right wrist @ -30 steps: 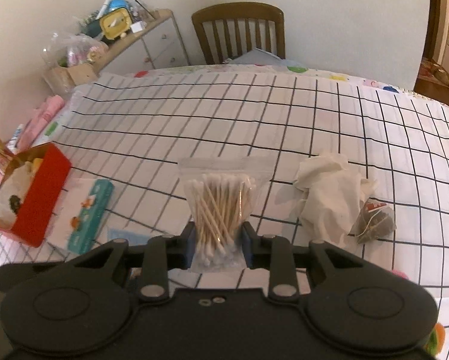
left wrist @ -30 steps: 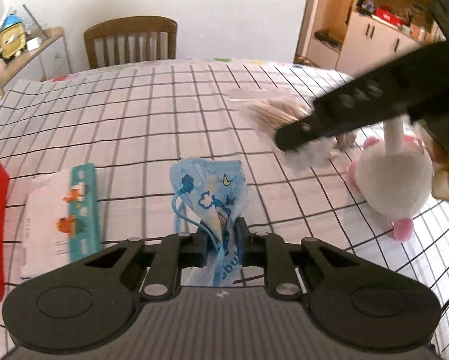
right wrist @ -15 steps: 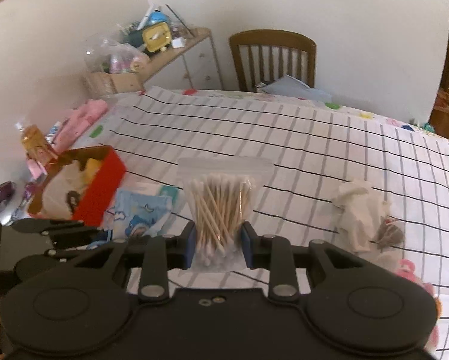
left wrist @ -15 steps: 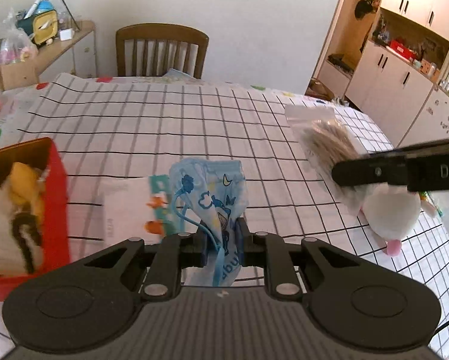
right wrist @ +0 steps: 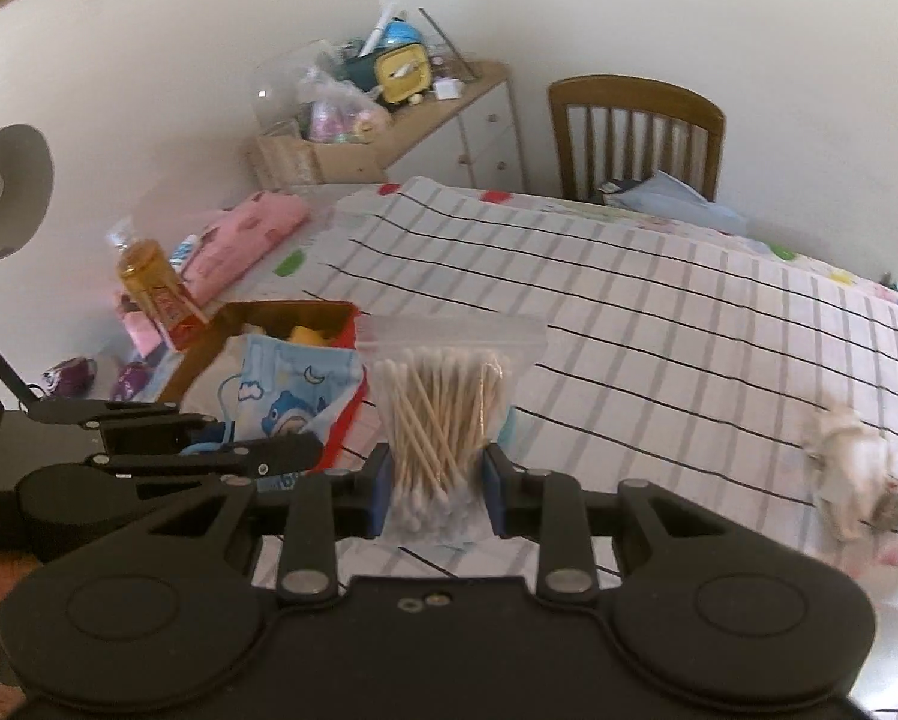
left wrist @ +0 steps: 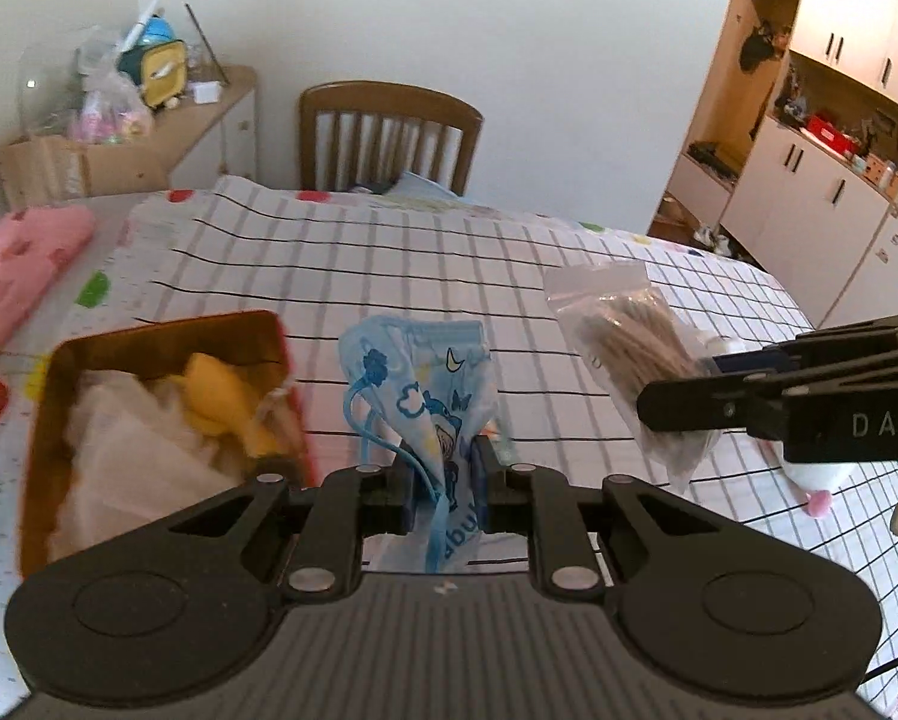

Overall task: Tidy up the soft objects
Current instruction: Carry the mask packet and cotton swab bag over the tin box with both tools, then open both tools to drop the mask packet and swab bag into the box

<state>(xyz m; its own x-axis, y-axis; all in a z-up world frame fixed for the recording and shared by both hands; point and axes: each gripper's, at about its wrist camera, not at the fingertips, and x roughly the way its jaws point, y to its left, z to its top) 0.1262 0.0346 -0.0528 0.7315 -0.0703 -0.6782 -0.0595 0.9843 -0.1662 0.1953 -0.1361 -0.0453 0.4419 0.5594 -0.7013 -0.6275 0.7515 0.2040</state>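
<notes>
My left gripper (left wrist: 443,483) is shut on a blue cartoon-print face mask (left wrist: 425,384) and holds it above the table, just right of the red box (left wrist: 167,330). The box holds white cloth and a yellow soft item (left wrist: 221,396). My right gripper (right wrist: 437,489) is shut on a clear bag of cotton swabs (right wrist: 443,414); it shows at the right of the left wrist view (left wrist: 640,348). The mask (right wrist: 293,396) and the red box (right wrist: 305,315) lie to its left in the right wrist view.
A crumpled white tissue with a tea bag (right wrist: 856,480) lies at the right on the checked tablecloth (right wrist: 628,312). A white-and-pink plush toy (left wrist: 820,480) sits behind the right gripper. A wooden chair (left wrist: 389,132) stands at the far side. An amber bottle (right wrist: 155,288) and pink cloth (right wrist: 239,240) lie left.
Both grippers have moved left with their loads toward the red box, which now lies close below the left gripper. The tissue pack has gone out of sight.
</notes>
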